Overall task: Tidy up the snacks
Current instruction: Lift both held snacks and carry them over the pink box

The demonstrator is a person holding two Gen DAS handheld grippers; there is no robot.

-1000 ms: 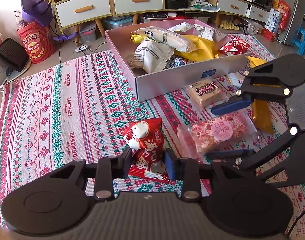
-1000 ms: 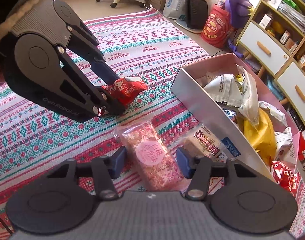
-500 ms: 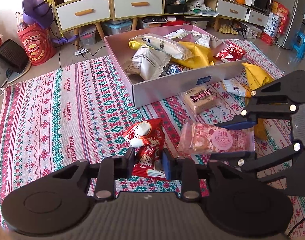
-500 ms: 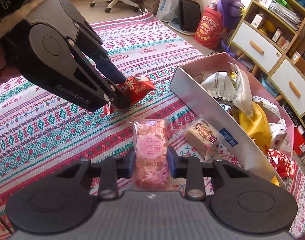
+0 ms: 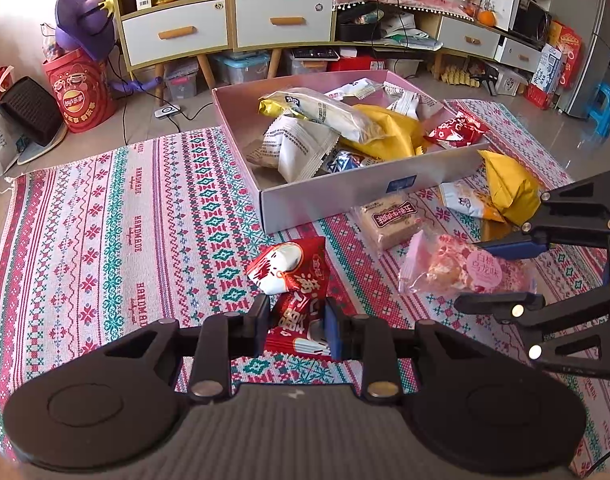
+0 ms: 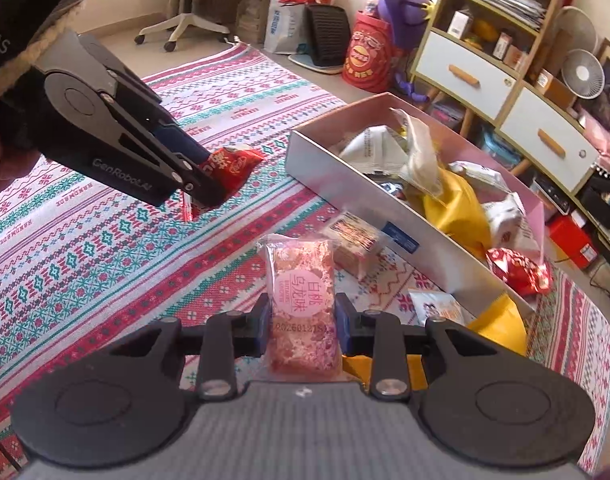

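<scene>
Left wrist: left gripper clamps red snack packet; right gripper clamps pink peach-oolong bar. Both airborne; snack box at 12 o'clock. Clear the near wall before releasing.

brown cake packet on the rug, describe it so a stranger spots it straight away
Find the pink box on the patterned rug. Against its near wall lies the brown cake packet, clear-wrapped, with a dark red label; the neighbouring packets are yellow, pink or red.

Two grippers, one pink box, one patterned rug, two yellow bags, two red packets.
</scene>
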